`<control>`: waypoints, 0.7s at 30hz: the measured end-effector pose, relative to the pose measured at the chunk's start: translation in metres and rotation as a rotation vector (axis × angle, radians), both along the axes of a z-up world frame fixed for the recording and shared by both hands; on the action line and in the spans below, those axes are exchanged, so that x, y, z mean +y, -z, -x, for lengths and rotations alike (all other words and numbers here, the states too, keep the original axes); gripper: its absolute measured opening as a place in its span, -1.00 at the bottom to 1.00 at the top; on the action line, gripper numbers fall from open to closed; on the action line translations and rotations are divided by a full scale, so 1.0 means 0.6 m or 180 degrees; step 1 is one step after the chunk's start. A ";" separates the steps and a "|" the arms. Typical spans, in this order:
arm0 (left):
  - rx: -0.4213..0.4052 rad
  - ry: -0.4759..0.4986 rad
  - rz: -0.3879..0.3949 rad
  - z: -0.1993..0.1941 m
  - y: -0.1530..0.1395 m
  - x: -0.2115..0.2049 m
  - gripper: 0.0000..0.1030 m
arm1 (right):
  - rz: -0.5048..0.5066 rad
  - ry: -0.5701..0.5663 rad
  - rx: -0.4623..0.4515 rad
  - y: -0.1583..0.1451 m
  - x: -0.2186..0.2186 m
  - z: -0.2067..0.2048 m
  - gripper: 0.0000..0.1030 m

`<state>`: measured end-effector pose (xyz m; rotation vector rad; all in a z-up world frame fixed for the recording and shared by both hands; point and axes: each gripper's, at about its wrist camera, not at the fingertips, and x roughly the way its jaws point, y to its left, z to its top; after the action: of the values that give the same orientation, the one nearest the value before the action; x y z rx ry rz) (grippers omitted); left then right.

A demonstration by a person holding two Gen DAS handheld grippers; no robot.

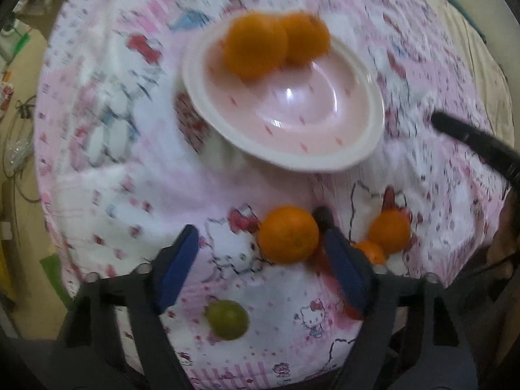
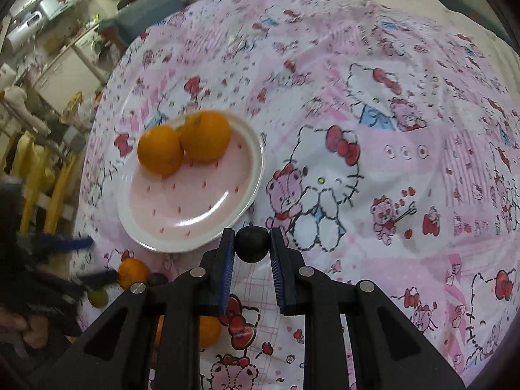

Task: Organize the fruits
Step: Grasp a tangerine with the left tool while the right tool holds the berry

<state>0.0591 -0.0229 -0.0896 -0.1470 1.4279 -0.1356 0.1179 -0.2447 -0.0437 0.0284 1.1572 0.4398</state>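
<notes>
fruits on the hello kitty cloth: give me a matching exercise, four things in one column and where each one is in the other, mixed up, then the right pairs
Things
1. two round oranges lying together
2. small round dark plum
3. small round green lime
4. single round orange

Places
A. on the cloth, near the base of the left tool's fingers
B. on the pink plate with the white rim
C. on the cloth, at the left tool's fingertips
D. clamped between the right tool's fingers

Pairs: 1-B, 2-D, 3-A, 4-C
</notes>
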 end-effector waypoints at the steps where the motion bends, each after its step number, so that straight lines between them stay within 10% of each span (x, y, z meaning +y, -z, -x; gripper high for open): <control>1: 0.0037 0.0012 0.0004 0.000 0.005 -0.004 0.33 | -0.0013 0.0016 -0.0002 -0.002 -0.002 -0.001 -0.56; 6: 0.0127 0.0106 -0.0085 -0.001 0.022 -0.024 0.27 | 0.0023 -0.0015 -0.0022 -0.006 -0.003 -0.002 -0.56; 10: 0.0140 0.0170 0.0064 0.001 0.024 -0.035 -0.26 | 0.0024 -0.0004 -0.0033 -0.008 -0.008 0.000 -0.56; 21: 0.0085 0.0213 0.0079 0.011 0.017 -0.026 -0.29 | 0.0029 -0.0002 -0.0041 -0.009 -0.005 0.003 -0.56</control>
<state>0.0525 -0.0383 -0.0996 -0.1219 1.4587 -0.2072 0.1163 -0.2479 -0.0386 0.0172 1.1466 0.4348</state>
